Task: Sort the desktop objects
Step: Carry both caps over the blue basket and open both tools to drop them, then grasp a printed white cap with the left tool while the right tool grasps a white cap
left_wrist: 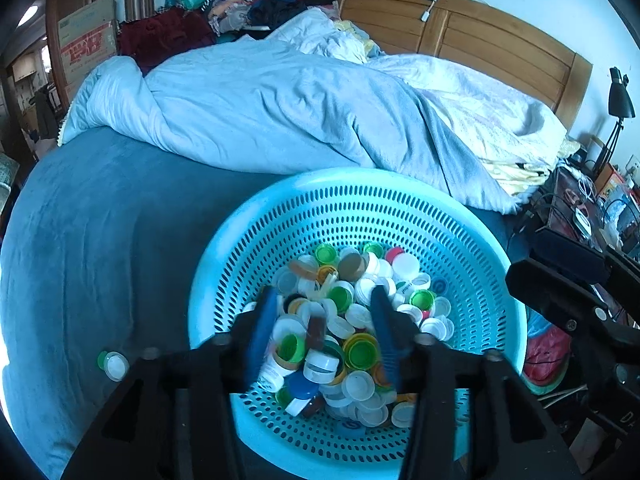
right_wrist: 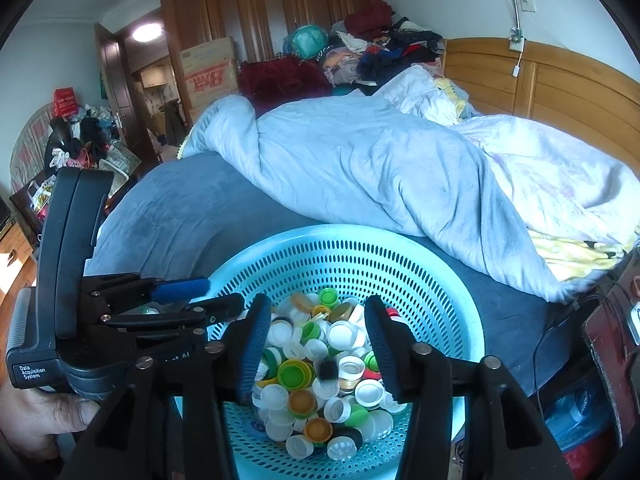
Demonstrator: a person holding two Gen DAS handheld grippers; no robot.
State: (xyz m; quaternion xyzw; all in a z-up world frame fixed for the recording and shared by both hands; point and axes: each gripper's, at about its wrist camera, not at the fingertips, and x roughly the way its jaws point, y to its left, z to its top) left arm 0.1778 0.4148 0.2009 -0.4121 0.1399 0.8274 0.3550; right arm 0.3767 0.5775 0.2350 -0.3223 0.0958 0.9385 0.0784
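**Dozens of caps in the basket, one stray left on the bed**

Most of the sorting looks done, judging by how things lie. The round turquoise perforated plastic basket (left_wrist: 472,216) sits on the dark blue plush bedspread (left_wrist: 100,220), just in front of the crumpled pale blue quilt (left_wrist: 260,108), and its bottom is heaped with a mixed pile of plastic bottle caps (left_wrist: 352,320) in white, green, yellow, orange and blue. Both tongs hang over that heap.

The left gripper (left_wrist: 326,332) has its blue-padded jaws parted to a middling width; a small dark brown cap (left_wrist: 316,330), blurred, lies between them without either pad touching it, so it reads as released and dropping rather than held. The right gripper (right_wrist: 318,354) is likewise parted to a moderate gap, with a small blurred black cap (right_wrist: 328,370) in the space between its pads, touching neither. Neither tool grips anything.

What is left, as far as can be seen: one green-and-white bottle cap (left_wrist: 113,365) lies alone on the bedspread, well to the left of the basket and apart from it. No other loose caps show on the visible stretch of the bed, though the near edge is hidden behind the tools. My judgement is that the job is close to finished, with that single stray the next thing to fetch
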